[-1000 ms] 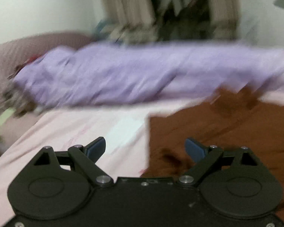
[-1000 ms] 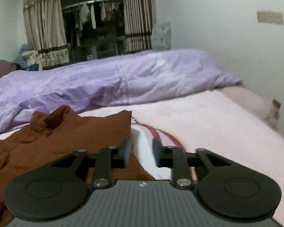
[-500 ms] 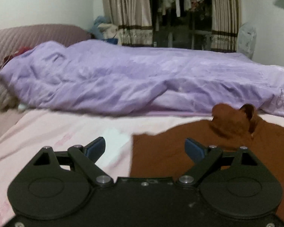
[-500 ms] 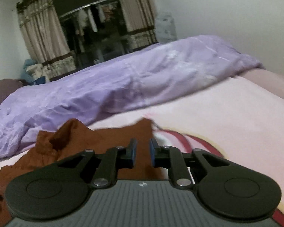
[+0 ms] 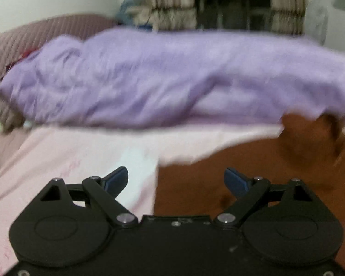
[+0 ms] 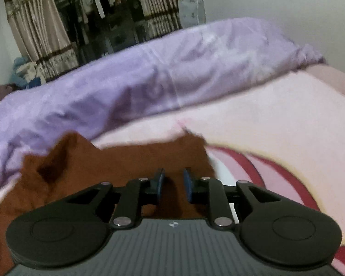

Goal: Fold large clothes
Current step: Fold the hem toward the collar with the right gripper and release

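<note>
Shifted brown garment (image 6: 135,161) seemingly lies crosswise, blurred.

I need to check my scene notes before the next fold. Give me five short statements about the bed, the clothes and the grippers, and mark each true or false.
1. The brown garment lies on the pink bed sheet. True.
2. The left gripper is shut on the brown garment. False: its jaws stand wide apart with nothing gripped.
3. A purple duvet lies bunched across the far side of the bed. True.
4. The brown garment is neatly folded into a square. False: it lies rumpled, with a raised bunch at its far edge.
5. The right gripper has cloth pinched tight. False: its jaws are opening, with a gap over the garment.
</note>
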Action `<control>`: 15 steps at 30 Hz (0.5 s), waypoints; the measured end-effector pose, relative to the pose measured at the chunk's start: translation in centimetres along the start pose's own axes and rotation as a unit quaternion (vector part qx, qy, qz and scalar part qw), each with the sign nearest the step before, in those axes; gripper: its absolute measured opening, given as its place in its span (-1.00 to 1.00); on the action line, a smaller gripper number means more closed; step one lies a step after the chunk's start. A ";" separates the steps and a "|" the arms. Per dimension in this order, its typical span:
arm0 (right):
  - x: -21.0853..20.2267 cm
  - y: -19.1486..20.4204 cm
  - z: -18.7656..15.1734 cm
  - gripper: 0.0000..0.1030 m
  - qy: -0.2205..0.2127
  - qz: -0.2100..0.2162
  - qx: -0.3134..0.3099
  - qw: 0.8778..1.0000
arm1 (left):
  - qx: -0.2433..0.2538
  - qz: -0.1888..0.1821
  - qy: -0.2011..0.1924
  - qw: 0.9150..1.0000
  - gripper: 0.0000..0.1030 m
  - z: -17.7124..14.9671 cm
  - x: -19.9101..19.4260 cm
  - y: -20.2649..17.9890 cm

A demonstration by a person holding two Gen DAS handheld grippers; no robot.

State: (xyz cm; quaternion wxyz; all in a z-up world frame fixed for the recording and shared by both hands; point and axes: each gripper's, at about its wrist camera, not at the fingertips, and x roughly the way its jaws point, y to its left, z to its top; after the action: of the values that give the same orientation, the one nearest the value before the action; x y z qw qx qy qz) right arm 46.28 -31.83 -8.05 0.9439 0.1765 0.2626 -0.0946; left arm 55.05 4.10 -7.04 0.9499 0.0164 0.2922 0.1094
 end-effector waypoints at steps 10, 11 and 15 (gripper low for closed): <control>5.8 3.5 -2.7 -0.32 0.025 0.010 -0.049 0.998 | 0.058 -0.048 0.028 0.997 0.82 -3.1 4.9 -6.9; 5.6 3.6 -2.3 -0.30 0.026 0.010 -0.051 0.998 | 0.068 -0.048 0.027 0.996 0.82 -2.7 4.5 -7.2; 5.6 3.6 -2.5 -0.31 0.019 0.009 -0.051 0.998 | 0.081 -0.043 0.022 0.996 0.82 -3.2 3.8 -7.8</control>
State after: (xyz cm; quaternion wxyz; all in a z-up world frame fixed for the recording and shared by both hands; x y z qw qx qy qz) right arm 50.81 -28.05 -11.93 0.9475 0.1320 0.2829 -0.0695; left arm 57.89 -2.82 -12.54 0.9428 0.0784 0.3210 0.0451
